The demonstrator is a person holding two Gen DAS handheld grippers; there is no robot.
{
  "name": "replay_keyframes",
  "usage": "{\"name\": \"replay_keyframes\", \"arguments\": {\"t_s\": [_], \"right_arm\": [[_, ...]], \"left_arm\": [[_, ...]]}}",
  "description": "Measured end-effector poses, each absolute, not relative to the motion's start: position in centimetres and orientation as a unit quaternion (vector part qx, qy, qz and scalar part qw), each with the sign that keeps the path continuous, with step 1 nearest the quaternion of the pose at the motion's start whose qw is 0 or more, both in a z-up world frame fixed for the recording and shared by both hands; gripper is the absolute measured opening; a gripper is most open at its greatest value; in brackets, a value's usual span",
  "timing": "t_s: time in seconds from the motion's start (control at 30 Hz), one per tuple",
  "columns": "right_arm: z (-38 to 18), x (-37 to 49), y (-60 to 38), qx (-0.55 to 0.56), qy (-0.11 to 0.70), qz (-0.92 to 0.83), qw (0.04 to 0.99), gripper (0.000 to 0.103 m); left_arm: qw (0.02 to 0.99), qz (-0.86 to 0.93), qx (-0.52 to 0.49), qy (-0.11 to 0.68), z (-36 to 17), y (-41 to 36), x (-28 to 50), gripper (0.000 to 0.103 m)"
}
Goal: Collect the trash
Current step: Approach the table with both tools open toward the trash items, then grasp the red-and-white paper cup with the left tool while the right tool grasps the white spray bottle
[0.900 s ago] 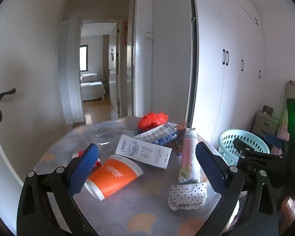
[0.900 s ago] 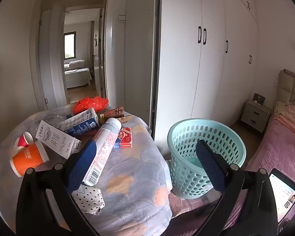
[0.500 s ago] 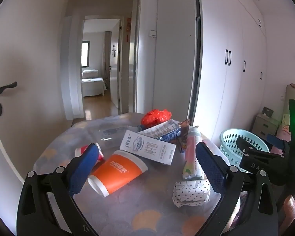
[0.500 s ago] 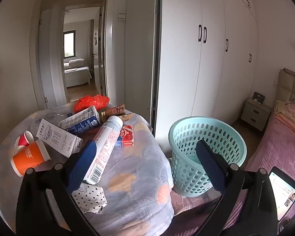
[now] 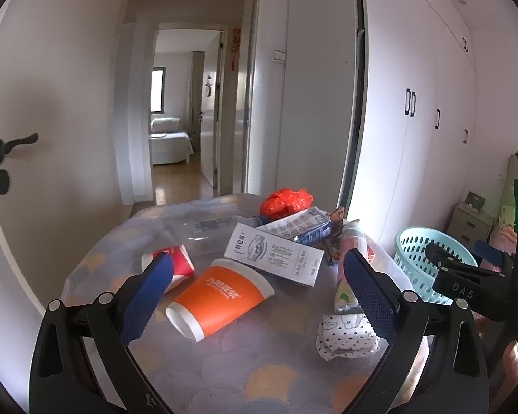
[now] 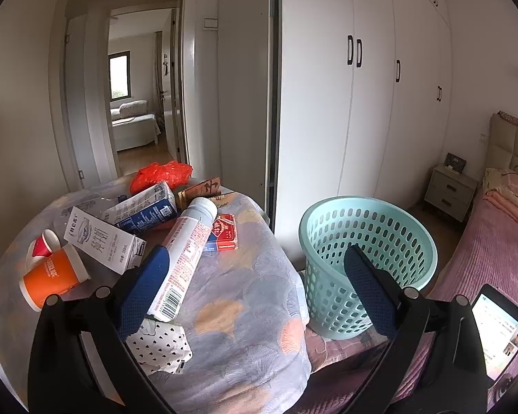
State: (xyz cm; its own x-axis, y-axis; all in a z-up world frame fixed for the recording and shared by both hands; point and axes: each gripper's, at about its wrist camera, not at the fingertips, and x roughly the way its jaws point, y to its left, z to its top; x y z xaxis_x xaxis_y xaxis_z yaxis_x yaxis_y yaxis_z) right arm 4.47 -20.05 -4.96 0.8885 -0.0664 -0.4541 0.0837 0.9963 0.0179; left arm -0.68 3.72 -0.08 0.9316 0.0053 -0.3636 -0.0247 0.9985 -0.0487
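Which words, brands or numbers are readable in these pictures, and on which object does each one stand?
"DAS": white letters on the right gripper, seen from the left wrist view.
White carton: Chinese characters, blurred.
Orange cup: white Chinese print, unreadable.
White bottle: red print and barcode, too small.
Blue and white carton: print too small.
Red pack: unreadable.
Phone: screen text too small.
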Motion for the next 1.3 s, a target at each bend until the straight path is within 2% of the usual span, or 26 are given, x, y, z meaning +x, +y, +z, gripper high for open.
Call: {"name": "replay_keyframes", "arguments": {"t_s": [1.3], "right_arm": [[-4.6,3.9,-18.8,-0.006,0.21,-0.031,0.977,0.096]], "left_arm": [[0.983,0.024,-0.03,0.177,-0.1,5.8,-0.6,0.095]]}}
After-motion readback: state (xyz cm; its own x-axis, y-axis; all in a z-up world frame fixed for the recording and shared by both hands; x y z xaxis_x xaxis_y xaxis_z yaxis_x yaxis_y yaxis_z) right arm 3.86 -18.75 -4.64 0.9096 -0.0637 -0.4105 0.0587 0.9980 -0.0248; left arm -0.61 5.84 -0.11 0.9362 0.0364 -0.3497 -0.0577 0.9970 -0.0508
